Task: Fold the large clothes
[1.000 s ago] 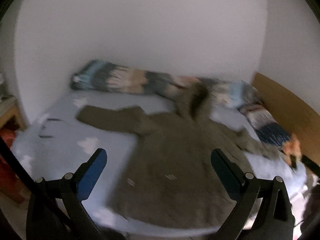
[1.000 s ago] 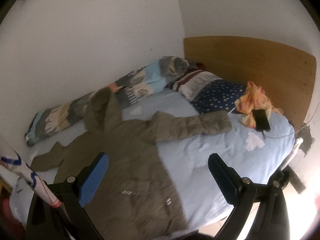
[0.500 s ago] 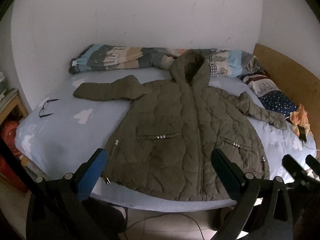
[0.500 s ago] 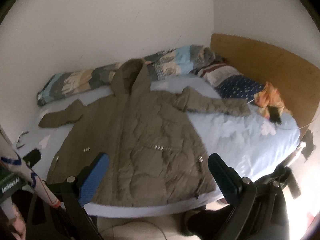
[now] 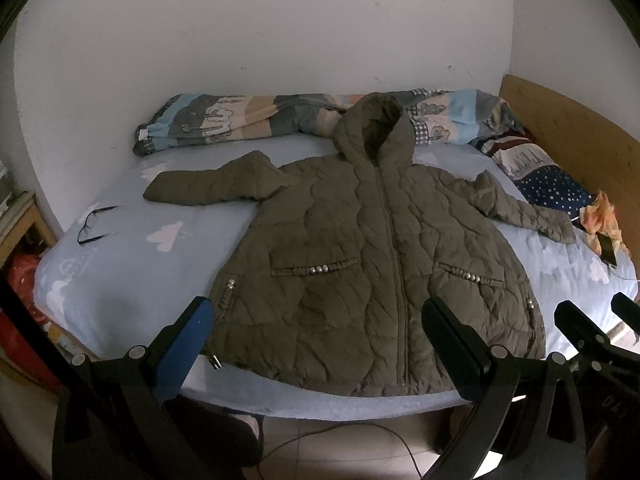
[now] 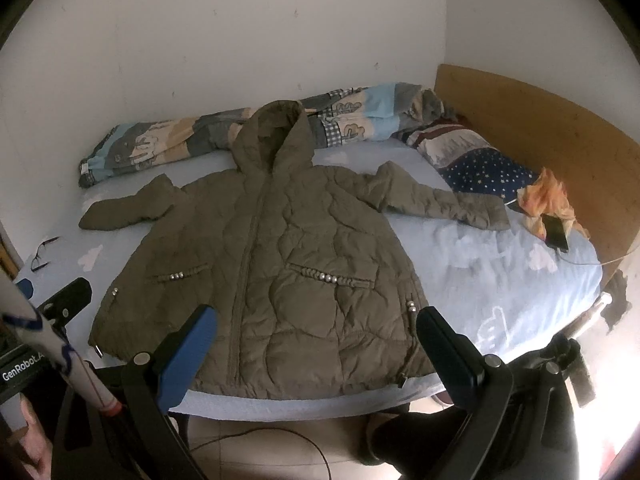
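Observation:
An olive quilted hooded jacket (image 5: 360,256) (image 6: 276,264) lies flat, zipped, front up on the light blue bed sheet (image 5: 132,264), hood toward the wall and both sleeves spread out sideways. My left gripper (image 5: 316,344) hovers open above the jacket's hem at the bed's near edge, holding nothing. My right gripper (image 6: 316,344) is open too, over the hem's right half, empty. The right gripper's fingers (image 5: 576,324) show at the right edge of the left wrist view, and the left gripper's fingers (image 6: 64,296) at the left edge of the right wrist view.
A rolled patterned quilt (image 5: 248,120) and pillows (image 6: 480,160) lie along the wall. Glasses (image 5: 94,224) rest on the sheet at left. An orange cloth (image 6: 548,200) and a phone (image 6: 556,232) with a cable sit near the wooden headboard (image 6: 560,128). A cord runs on the floor (image 5: 320,440).
Both views have pulled back and settled from blurred motion. The whole jacket now shows, centred, and each gripper has come into the other's view.

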Tool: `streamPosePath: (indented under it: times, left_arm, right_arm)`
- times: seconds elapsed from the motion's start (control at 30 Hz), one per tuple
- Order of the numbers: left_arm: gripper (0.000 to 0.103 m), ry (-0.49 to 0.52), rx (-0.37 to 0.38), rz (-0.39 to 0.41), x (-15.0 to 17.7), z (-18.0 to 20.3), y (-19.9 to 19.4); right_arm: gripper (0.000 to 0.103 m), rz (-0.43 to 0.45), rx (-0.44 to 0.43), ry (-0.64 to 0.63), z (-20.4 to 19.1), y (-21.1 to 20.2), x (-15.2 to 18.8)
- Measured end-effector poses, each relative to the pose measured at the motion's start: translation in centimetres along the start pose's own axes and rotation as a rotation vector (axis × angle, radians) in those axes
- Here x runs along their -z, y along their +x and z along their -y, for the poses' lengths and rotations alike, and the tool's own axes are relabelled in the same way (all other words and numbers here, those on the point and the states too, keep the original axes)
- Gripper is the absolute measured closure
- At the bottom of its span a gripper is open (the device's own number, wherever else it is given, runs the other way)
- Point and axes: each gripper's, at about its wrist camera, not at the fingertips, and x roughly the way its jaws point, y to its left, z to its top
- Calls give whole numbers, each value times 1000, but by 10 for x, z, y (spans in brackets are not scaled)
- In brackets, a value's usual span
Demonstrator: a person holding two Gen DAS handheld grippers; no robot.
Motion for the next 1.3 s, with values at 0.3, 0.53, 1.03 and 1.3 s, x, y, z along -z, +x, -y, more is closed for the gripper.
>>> streamPosePath:
  times: [0.3,0.53,1.03,1.3]
  left_arm:
    - [0,5,-1,-4,2,-2,4]
    - [0,10,-2,-5,6,-1,6]
    - [0,19,-24,-45,9,-8,25]
    - [0,31,-57,-64,-22,-12,77]
  right_arm:
    - [1,3,4,-6,0,1,4]
    - [1,-7,-1,-7,3,1,4]
    - [1,-55,-17,-4,8,15,-1]
    - [1,-123,-17,115,52,61,-15]
